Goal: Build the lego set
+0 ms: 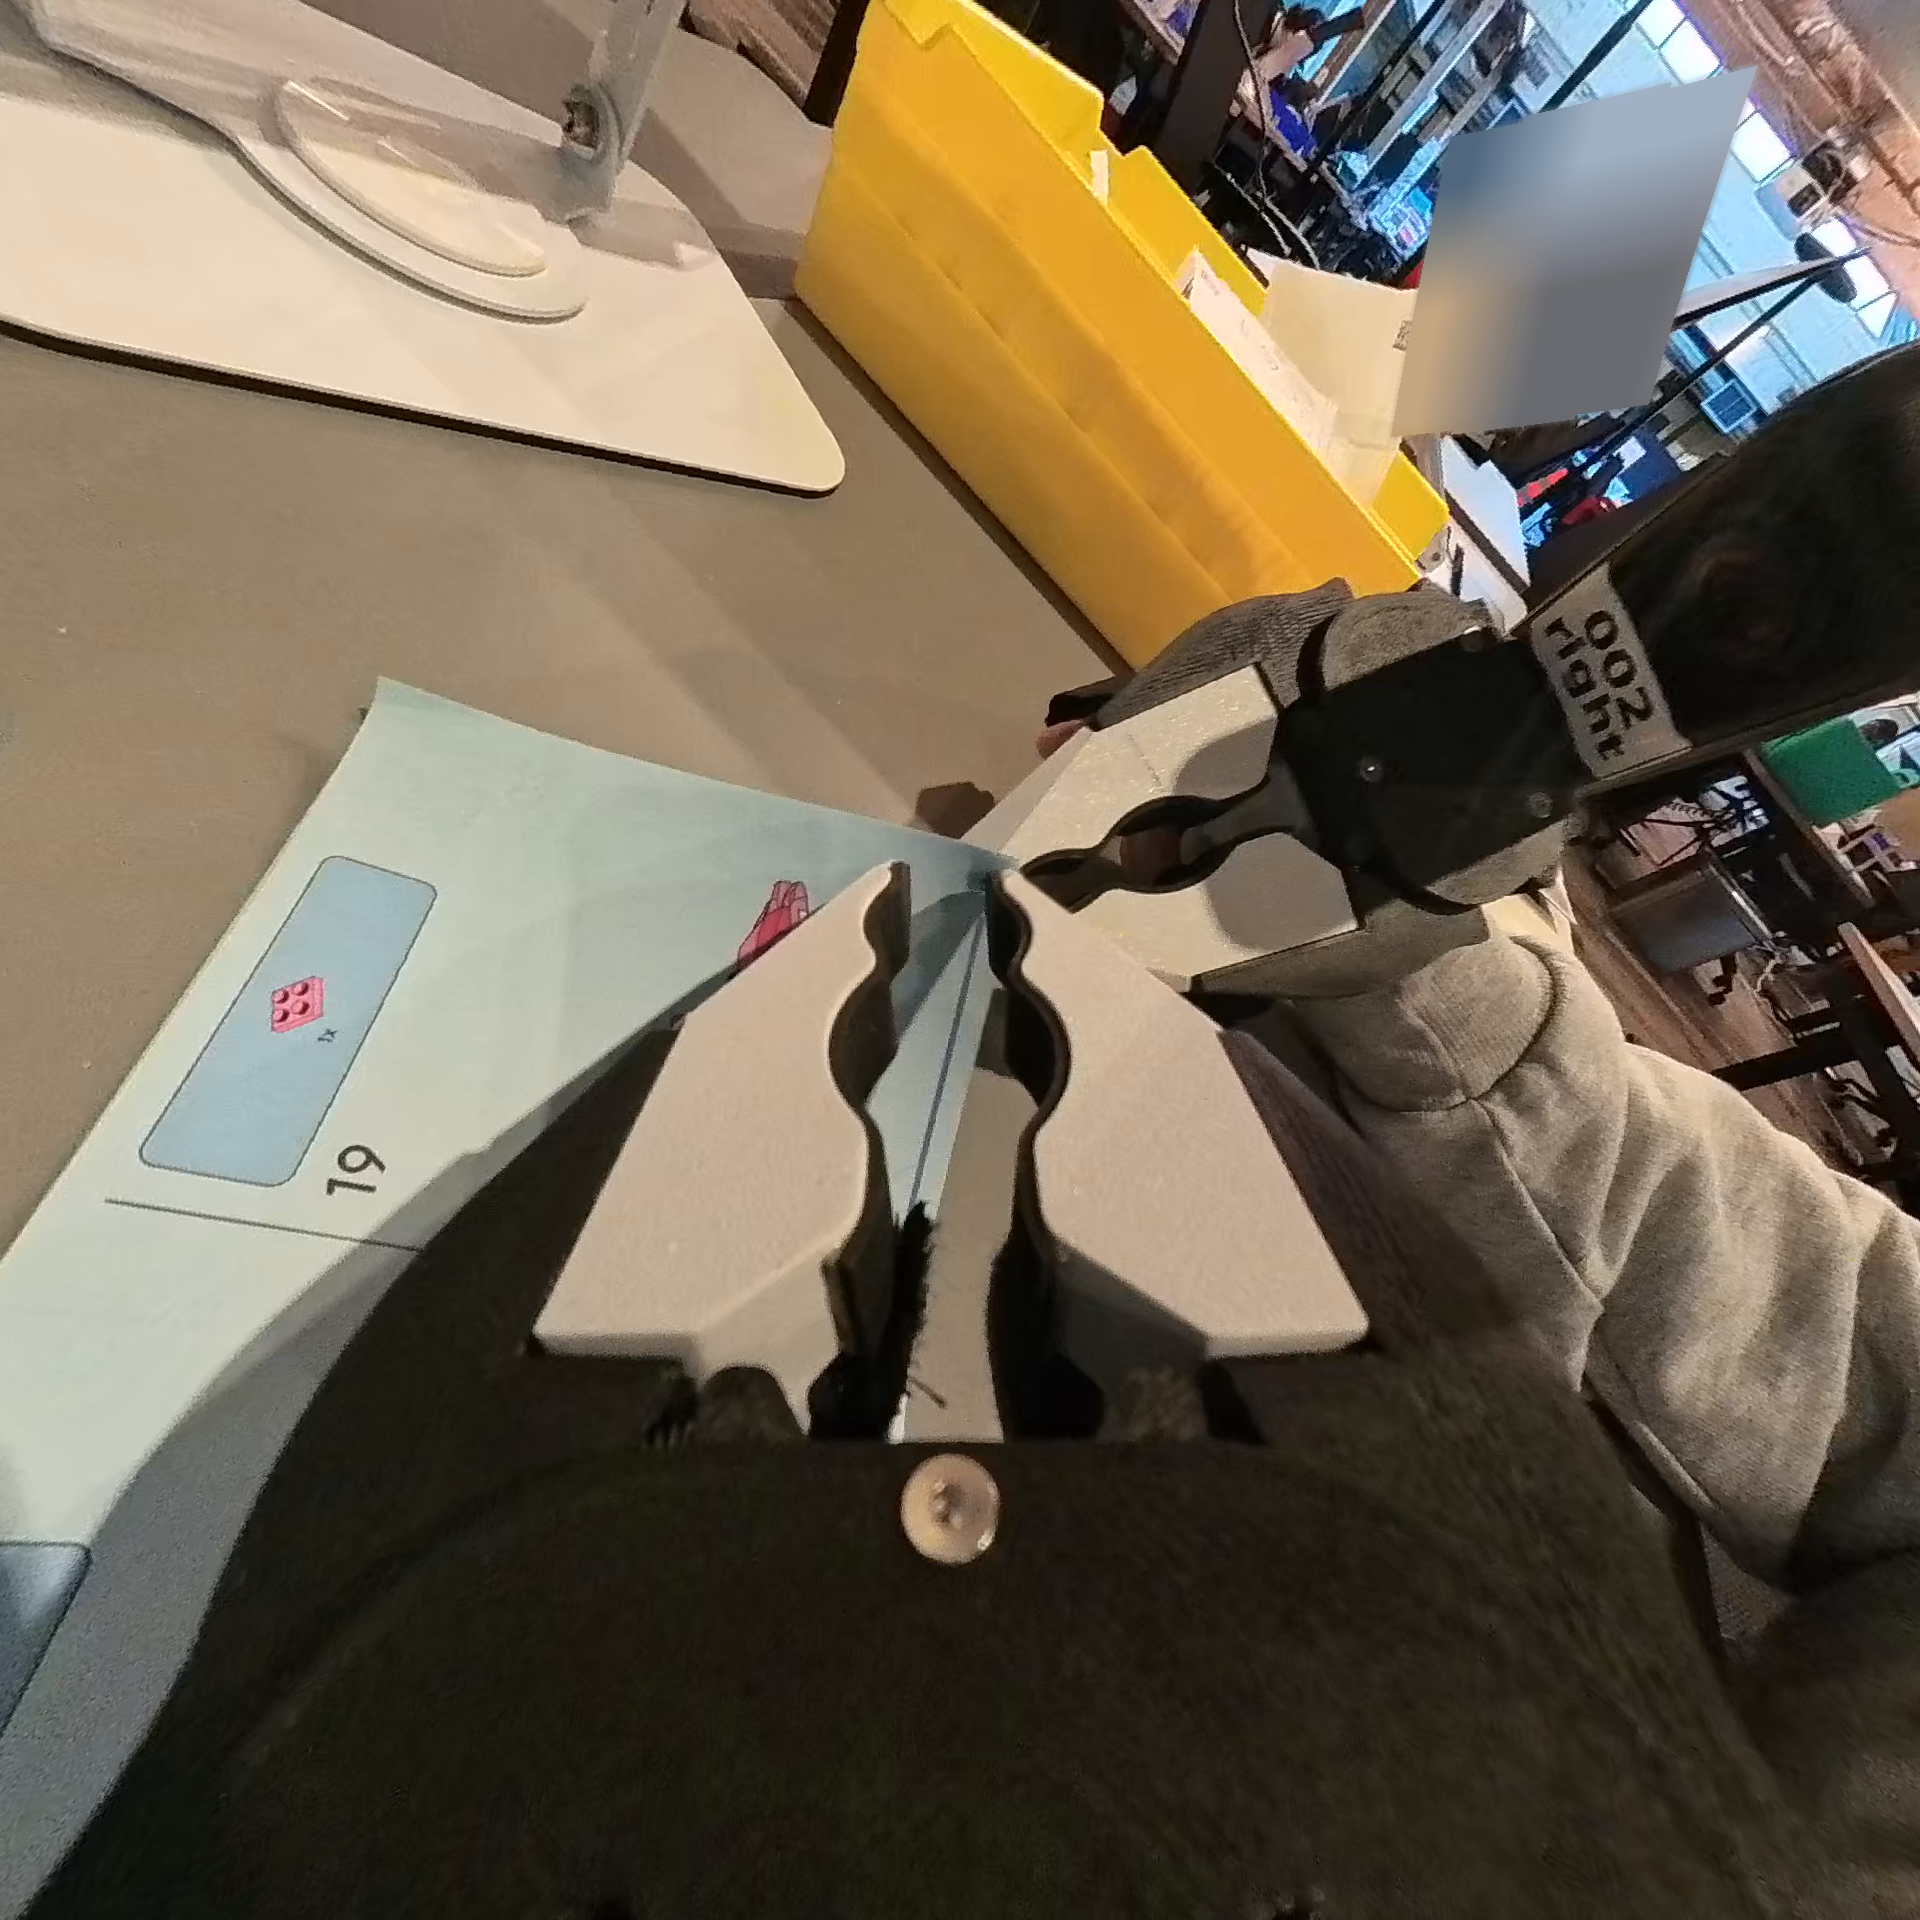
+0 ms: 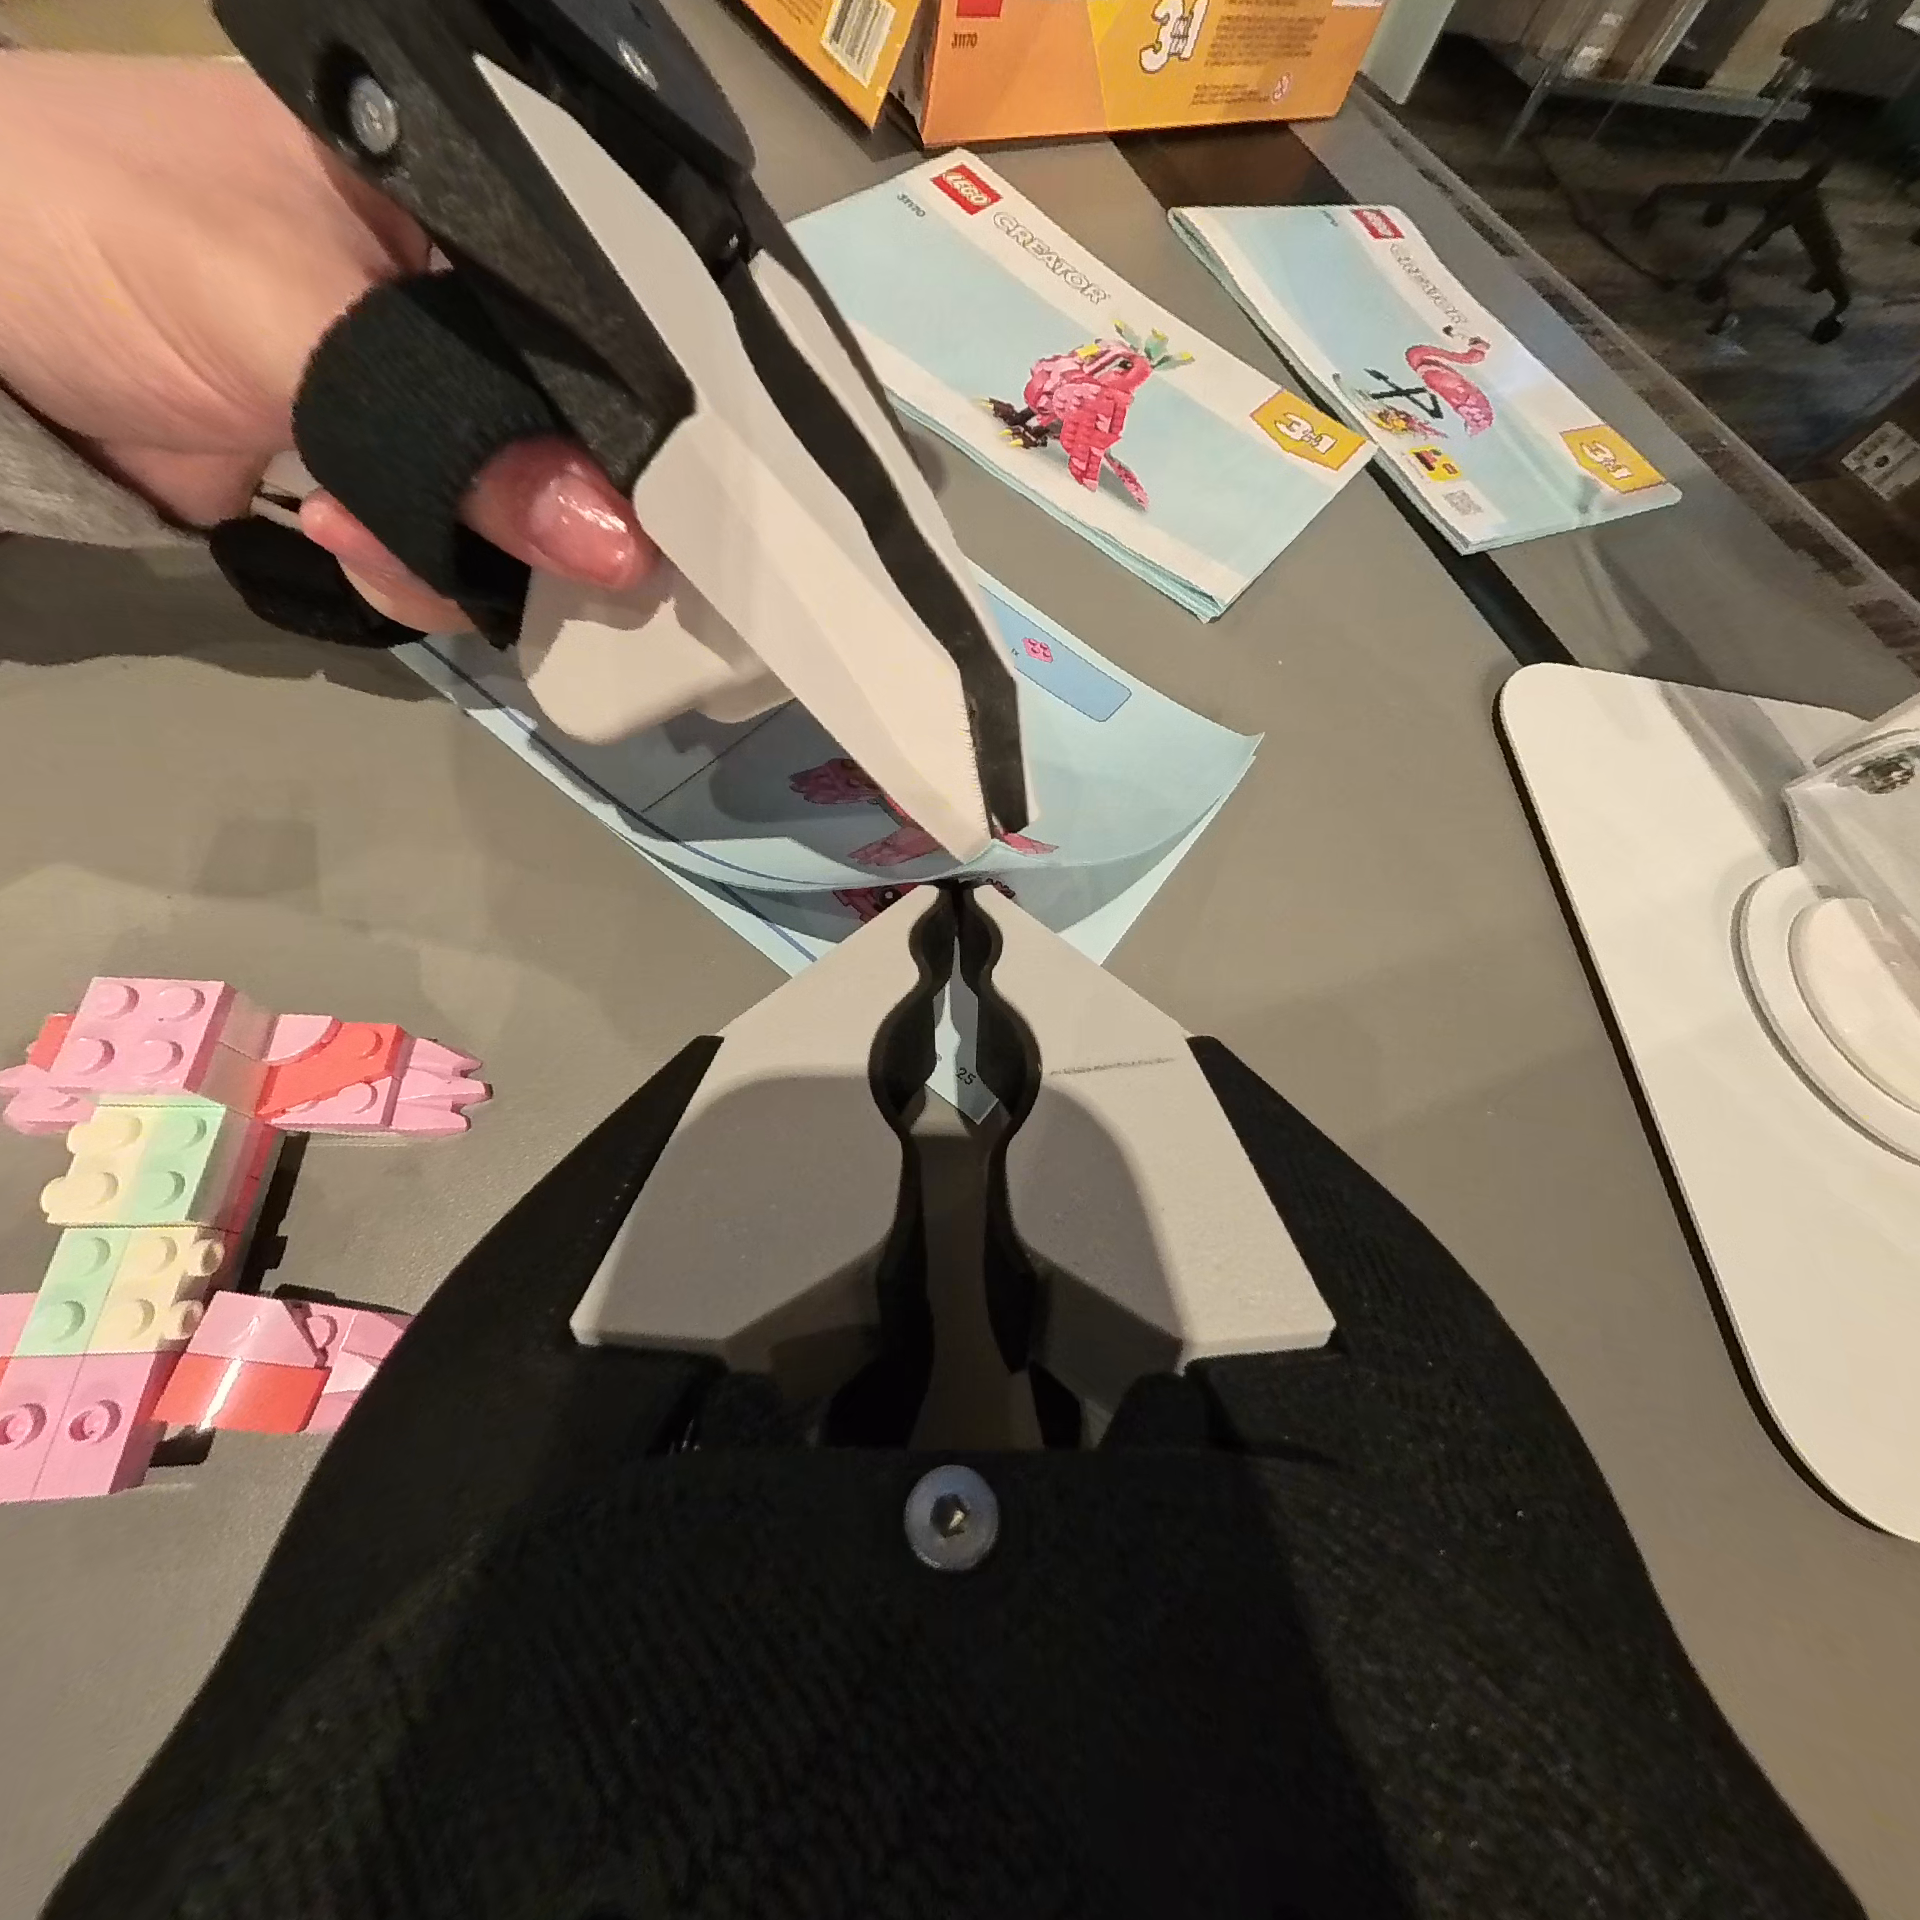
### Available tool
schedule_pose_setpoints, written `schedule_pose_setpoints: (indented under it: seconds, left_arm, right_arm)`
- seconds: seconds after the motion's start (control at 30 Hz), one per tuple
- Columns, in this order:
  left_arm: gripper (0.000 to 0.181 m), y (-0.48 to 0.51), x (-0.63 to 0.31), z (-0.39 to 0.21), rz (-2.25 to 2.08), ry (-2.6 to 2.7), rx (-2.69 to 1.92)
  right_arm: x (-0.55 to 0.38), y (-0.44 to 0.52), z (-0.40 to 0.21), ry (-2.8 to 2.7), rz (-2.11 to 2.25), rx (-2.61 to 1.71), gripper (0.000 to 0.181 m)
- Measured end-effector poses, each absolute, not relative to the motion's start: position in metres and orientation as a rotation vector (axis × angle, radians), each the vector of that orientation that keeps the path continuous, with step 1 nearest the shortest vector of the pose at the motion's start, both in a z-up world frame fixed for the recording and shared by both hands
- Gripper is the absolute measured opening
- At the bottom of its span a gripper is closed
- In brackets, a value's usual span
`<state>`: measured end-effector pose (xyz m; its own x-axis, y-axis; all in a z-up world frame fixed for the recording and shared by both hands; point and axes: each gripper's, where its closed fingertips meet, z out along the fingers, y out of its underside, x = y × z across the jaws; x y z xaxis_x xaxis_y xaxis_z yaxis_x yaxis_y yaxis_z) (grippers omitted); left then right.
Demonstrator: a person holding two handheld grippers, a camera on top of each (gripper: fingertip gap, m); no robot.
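Observation:
The open instruction booklet lies on the grey table, with one page lifted into a curve. My right gripper is shut on the near edge of that lifted page; it also shows in the left wrist view. My left gripper stands tip to tip with it, and the page runs through a narrow gap between its jaws. From the right wrist view, its tip rests on the page's raised edge. A partly built model of pink, red, cream and pale green bricks lies on the table at the left.
Two closed booklets lie beyond the open one, with an orange box behind them. A white stand base is at the right and shows again. A yellow bin stands at the table edge. Left and right tips are no more than a few centimetres apart. The curve is about 6 cm from my right fingertips.

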<state>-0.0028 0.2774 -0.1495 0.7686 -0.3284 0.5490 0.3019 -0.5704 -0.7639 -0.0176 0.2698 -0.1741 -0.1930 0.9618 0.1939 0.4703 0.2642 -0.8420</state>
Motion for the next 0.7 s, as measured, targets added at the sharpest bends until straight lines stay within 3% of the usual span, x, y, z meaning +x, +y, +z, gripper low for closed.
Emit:
schedule_pose_setpoints:
  seconds: [0.7]
  left_arm:
    - [0.012,0.2781,-0.0027,-0.1466,-0.880,-0.003,-1.982]
  right_arm:
    - [-0.0180,0.2694,-0.1751,-1.797,0.832,-1.311,0.000]
